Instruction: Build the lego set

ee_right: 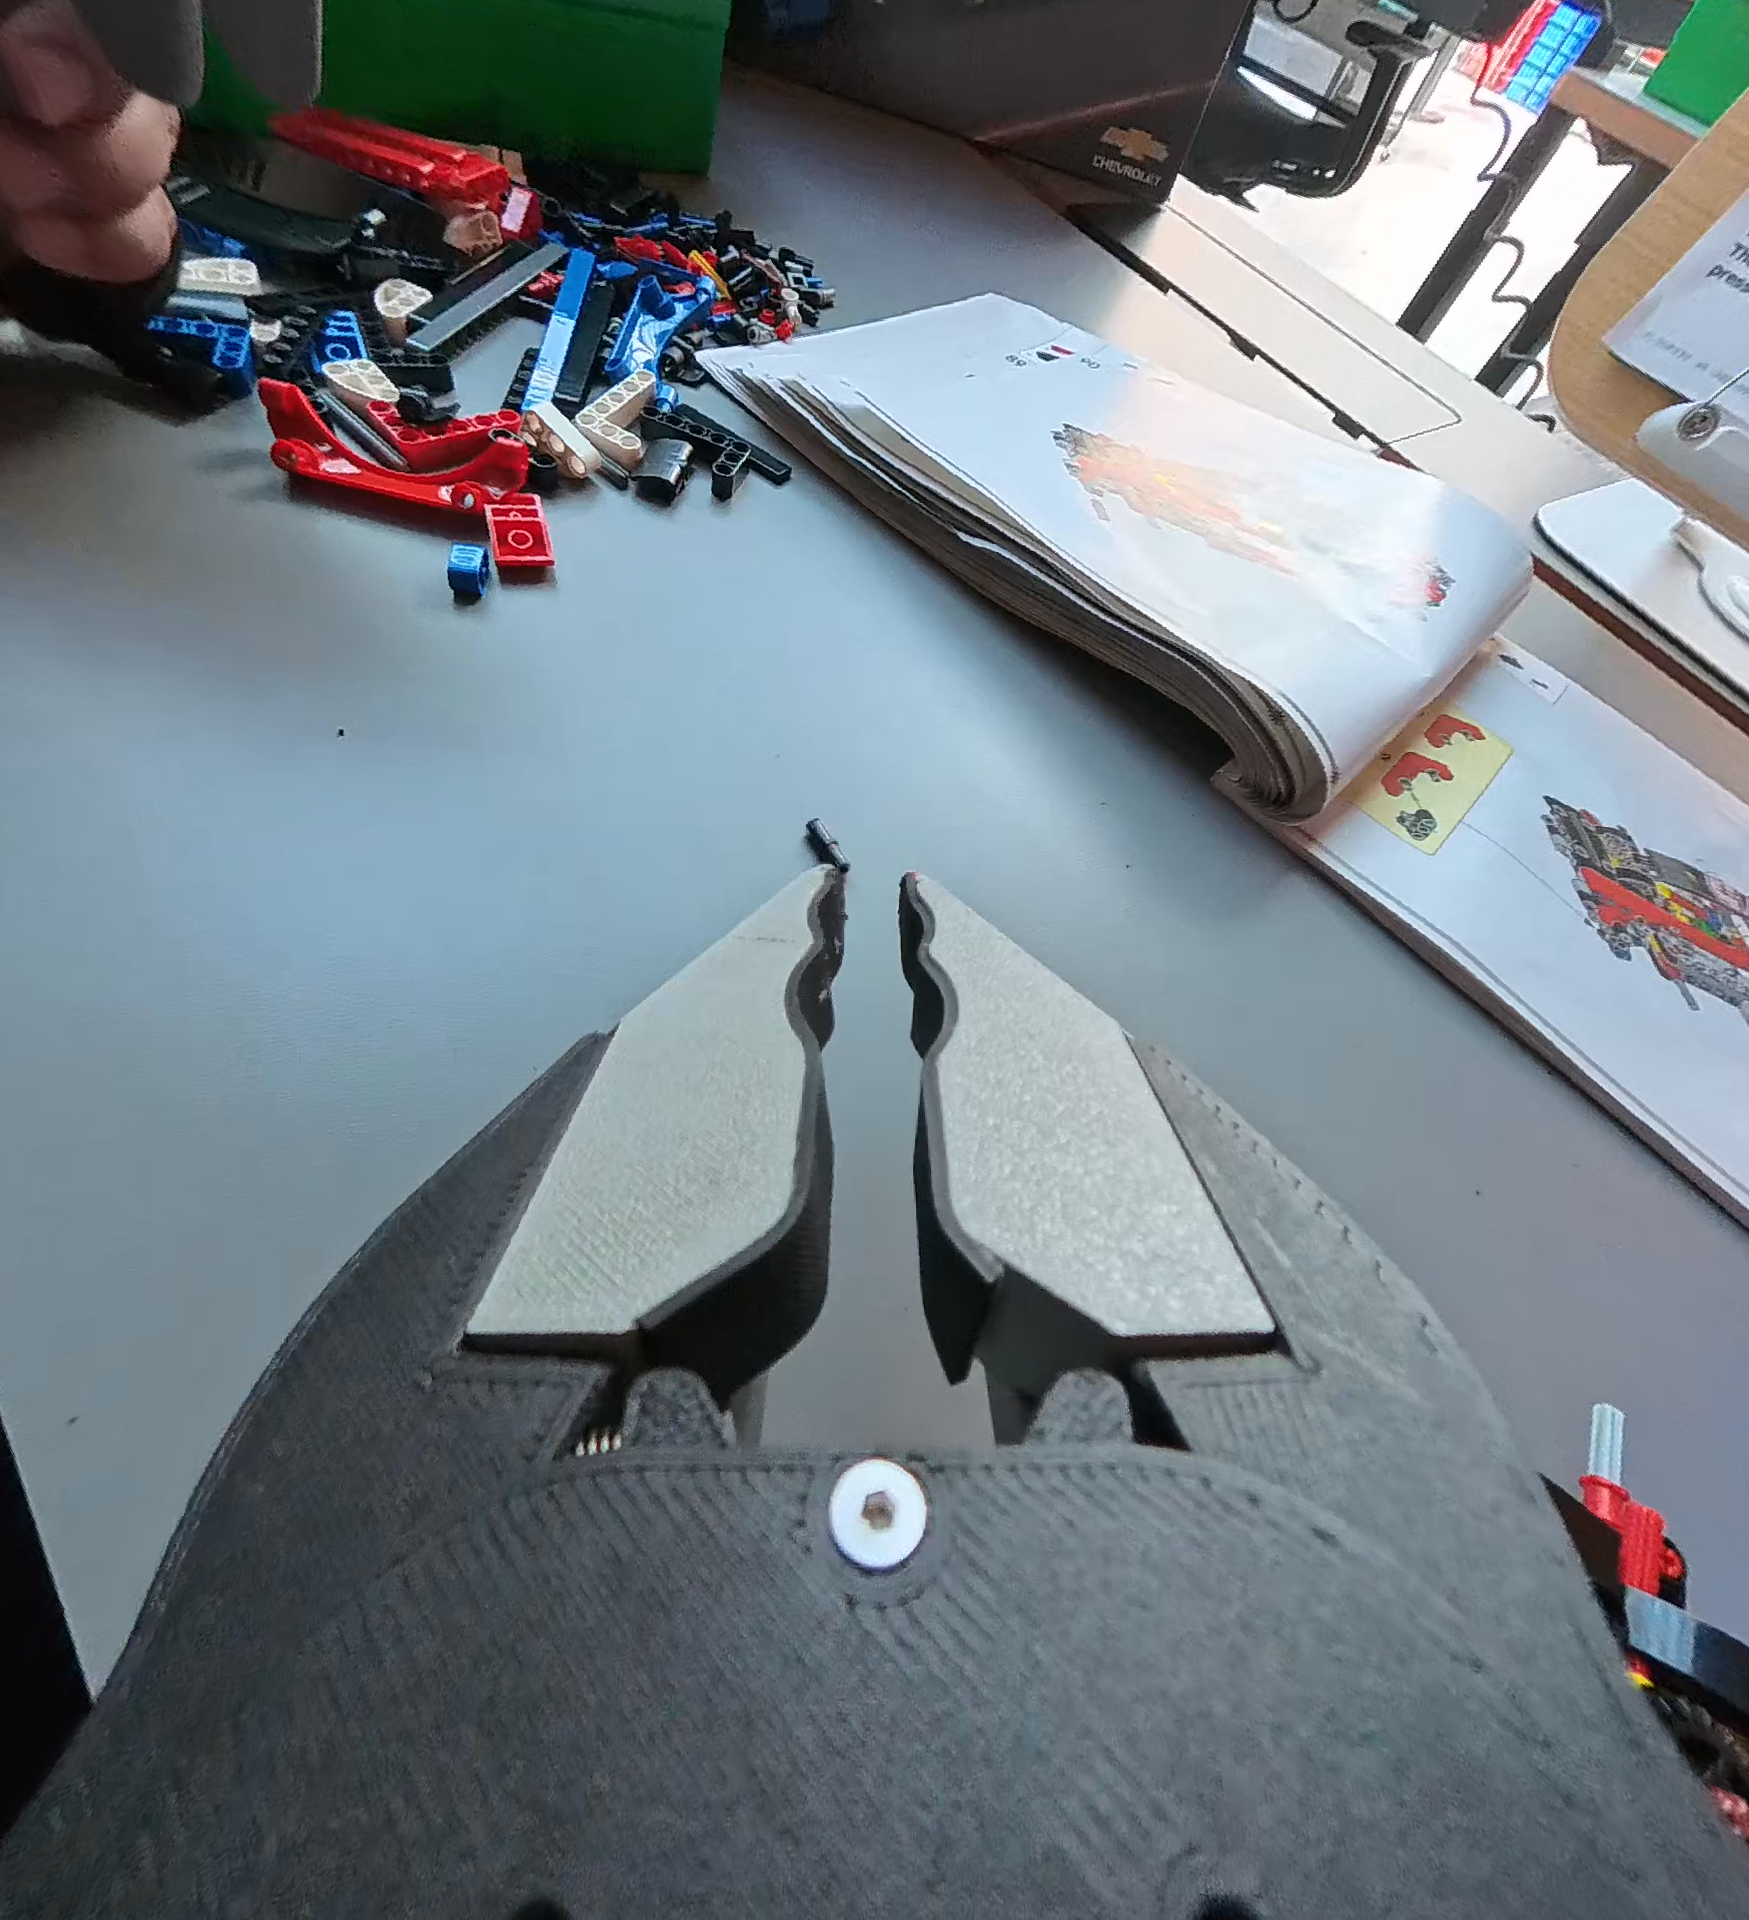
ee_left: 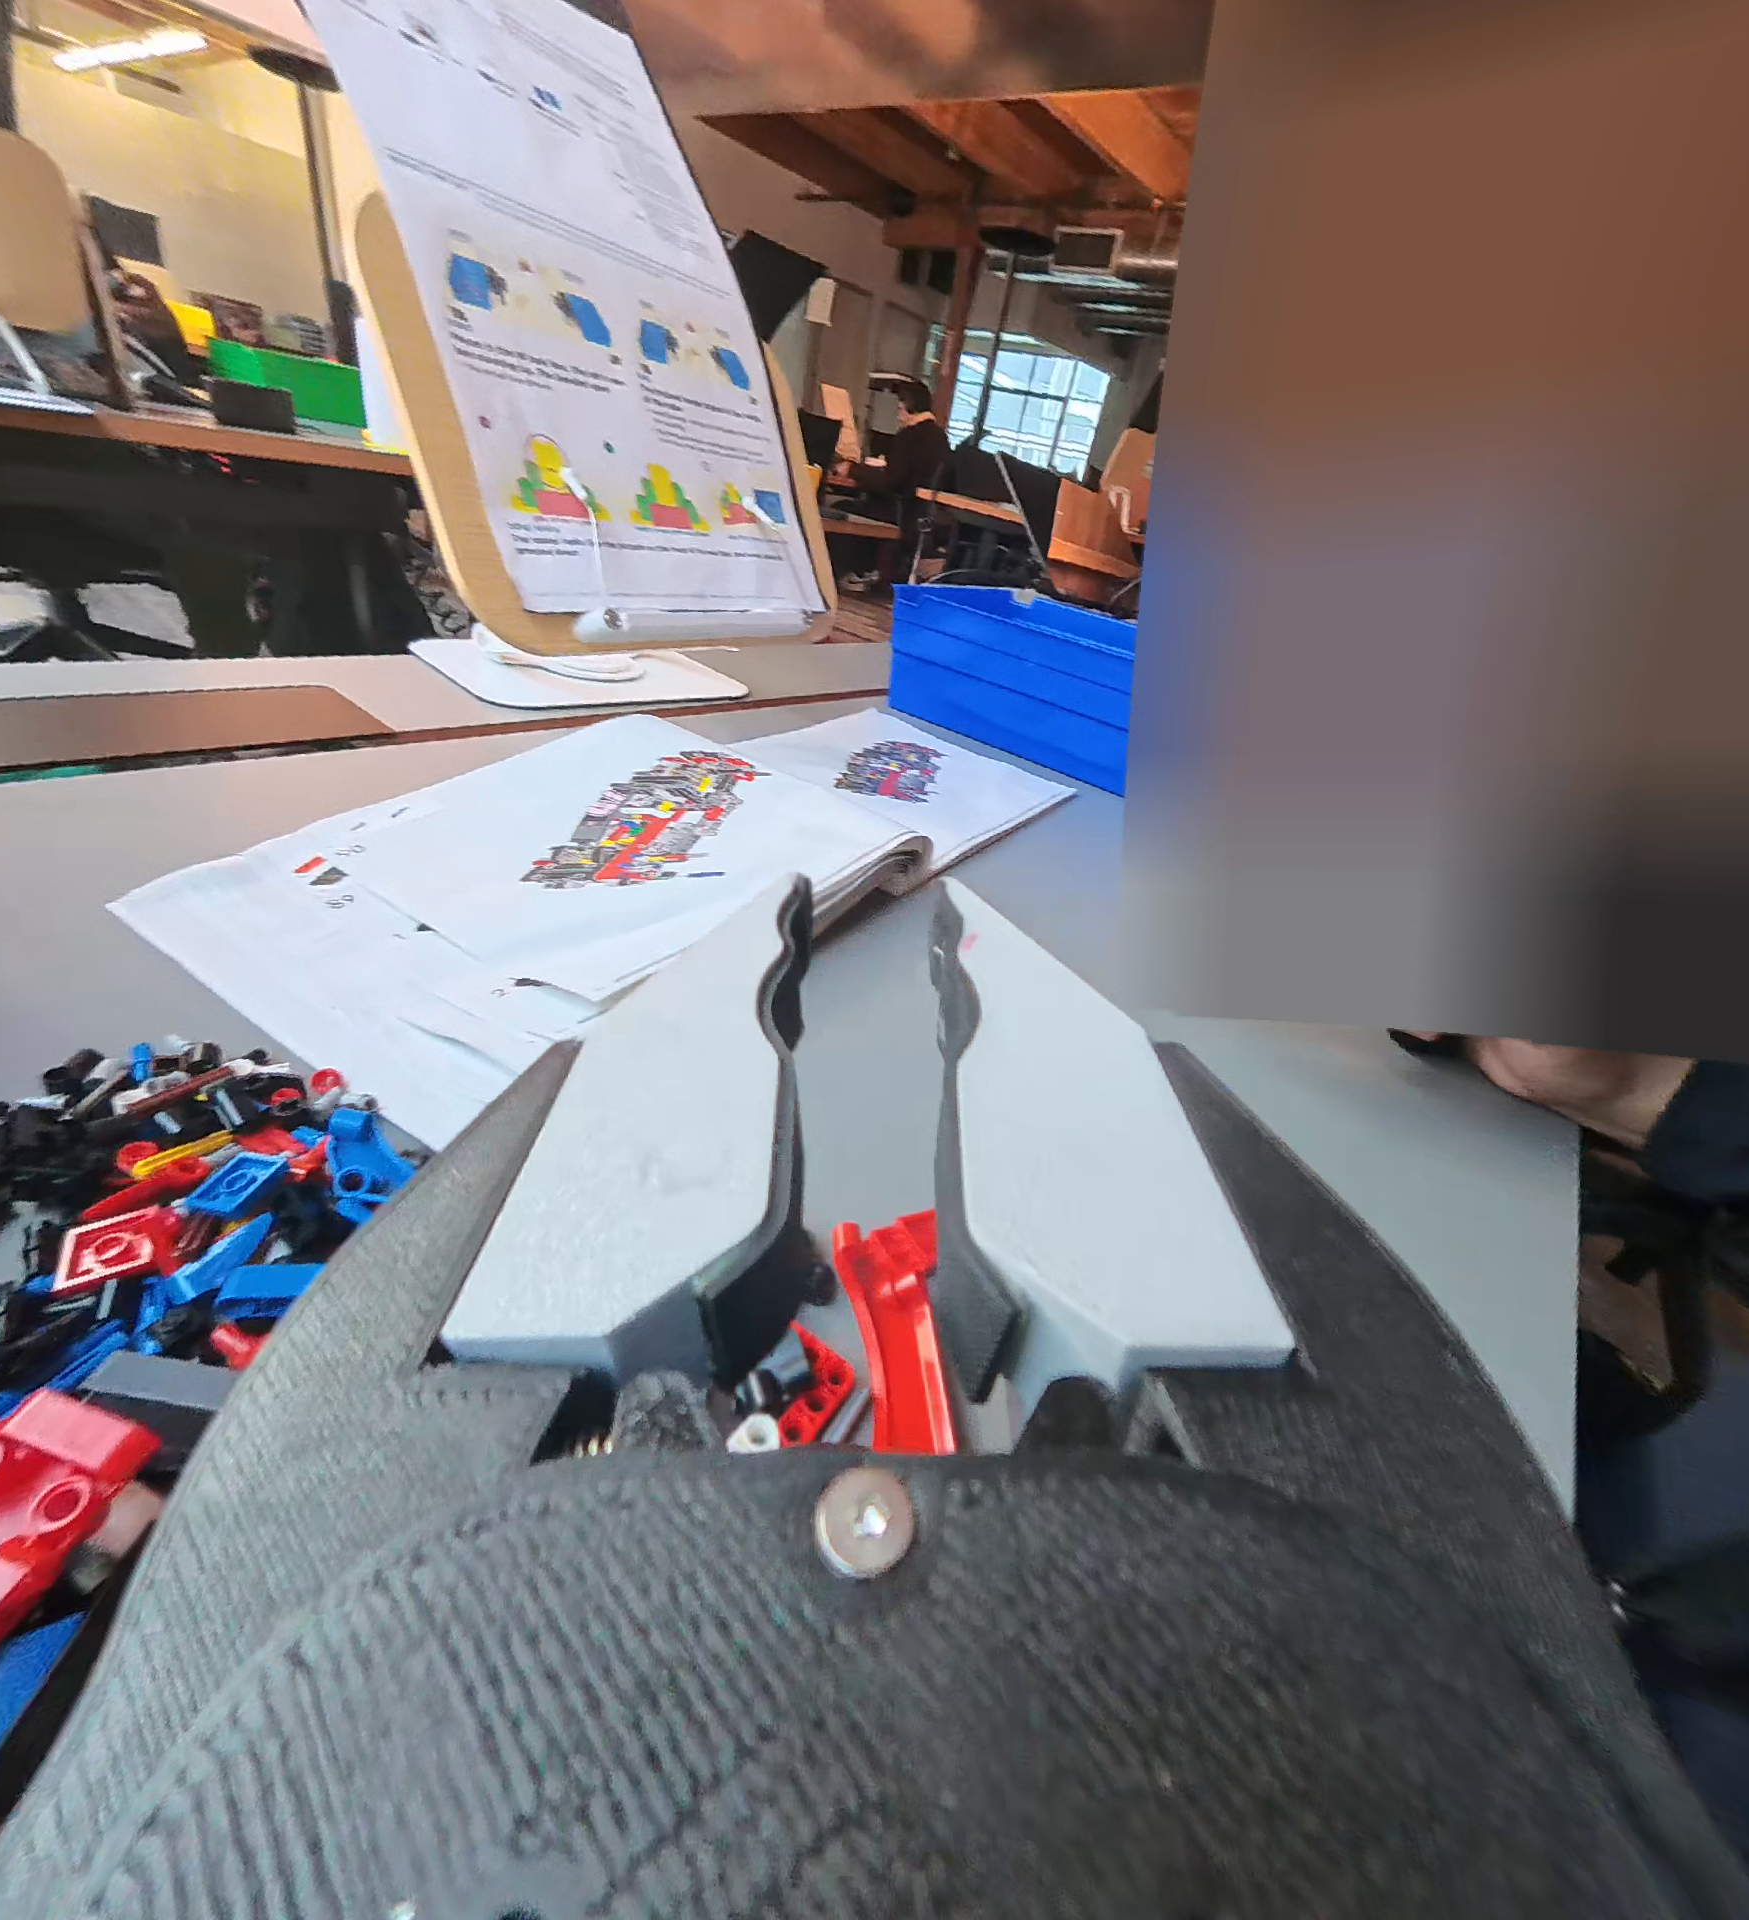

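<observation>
Right gripper (ee_right: 870,883): jaws apart, empty | small black plastic pin (ee_right: 827,844) lies on grey surface (ee_right: 330,935) just beyond left fingertip, long axis slanting away-left | left gripper (ee_left: 870,914): jaws apart, empty, over brick pile (ee_left: 174,1195), farther off.

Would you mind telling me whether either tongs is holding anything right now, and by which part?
Nothing is held. The left tongs stand open over bare grey table; the right tongs are open, a small black pin lying loose just beyond one tip.
</observation>
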`<move>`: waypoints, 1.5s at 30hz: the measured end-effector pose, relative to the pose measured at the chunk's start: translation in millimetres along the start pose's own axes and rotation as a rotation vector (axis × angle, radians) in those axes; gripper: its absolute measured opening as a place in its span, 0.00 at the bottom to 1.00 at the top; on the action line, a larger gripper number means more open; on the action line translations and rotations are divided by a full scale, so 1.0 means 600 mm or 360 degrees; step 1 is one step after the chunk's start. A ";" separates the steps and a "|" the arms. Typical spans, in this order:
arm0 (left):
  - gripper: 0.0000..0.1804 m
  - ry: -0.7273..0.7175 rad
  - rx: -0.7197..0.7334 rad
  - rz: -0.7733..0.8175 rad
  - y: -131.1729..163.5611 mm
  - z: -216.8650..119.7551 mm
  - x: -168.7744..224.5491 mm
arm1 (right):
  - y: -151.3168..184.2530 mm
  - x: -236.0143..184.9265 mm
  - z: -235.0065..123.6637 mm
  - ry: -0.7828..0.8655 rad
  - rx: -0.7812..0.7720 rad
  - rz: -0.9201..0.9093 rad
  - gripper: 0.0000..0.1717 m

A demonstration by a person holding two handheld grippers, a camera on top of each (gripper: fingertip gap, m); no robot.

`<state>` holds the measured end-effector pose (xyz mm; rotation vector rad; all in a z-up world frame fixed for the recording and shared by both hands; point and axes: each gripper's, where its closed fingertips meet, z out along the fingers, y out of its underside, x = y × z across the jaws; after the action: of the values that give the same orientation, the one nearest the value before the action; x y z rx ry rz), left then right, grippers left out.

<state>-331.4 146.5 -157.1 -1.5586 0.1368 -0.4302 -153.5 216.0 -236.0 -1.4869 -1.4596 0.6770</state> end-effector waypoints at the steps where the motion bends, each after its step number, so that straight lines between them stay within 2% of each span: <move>1: 0.11 -0.0015 -0.0001 -0.0013 -0.001 -0.002 -0.005 | 0.001 0.000 0.000 0.0003 -0.0005 -0.0005 0.05; 4: 0.13 -0.0059 0.0003 -0.0044 -0.007 -0.009 -0.018 | -0.001 -0.002 -0.001 0.0026 0.0004 -0.0041 0.04; 12: 0.13 -0.0091 -0.0004 0.0104 -0.033 -0.022 -0.007 | -0.001 -0.004 -0.003 0.0089 0.0001 -0.0119 0.03; 16: 0.14 -0.0037 -0.0126 0.0031 -0.008 -0.018 -0.008 | -0.002 -0.002 -0.004 0.0106 0.0005 -0.0120 0.03; 20: 0.15 -0.0050 -0.0230 0.0060 0.008 -0.017 -0.014 | 0.000 0.001 -0.003 0.0121 -0.0011 -0.0116 0.02; 27: 0.14 -0.0031 -0.0235 0.0151 0.014 -0.015 -0.003 | 0.003 0.006 -0.002 0.0157 -0.0032 -0.0116 0.00; 45: 0.14 -0.0008 -0.0272 0.0170 0.024 -0.009 0.005 | -0.001 0.013 -0.006 0.0177 0.0000 -0.0091 0.00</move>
<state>-327.7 139.4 -171.0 -1.7112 0.2575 -0.3373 -149.3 222.6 -232.5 -1.4540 -1.4111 0.5511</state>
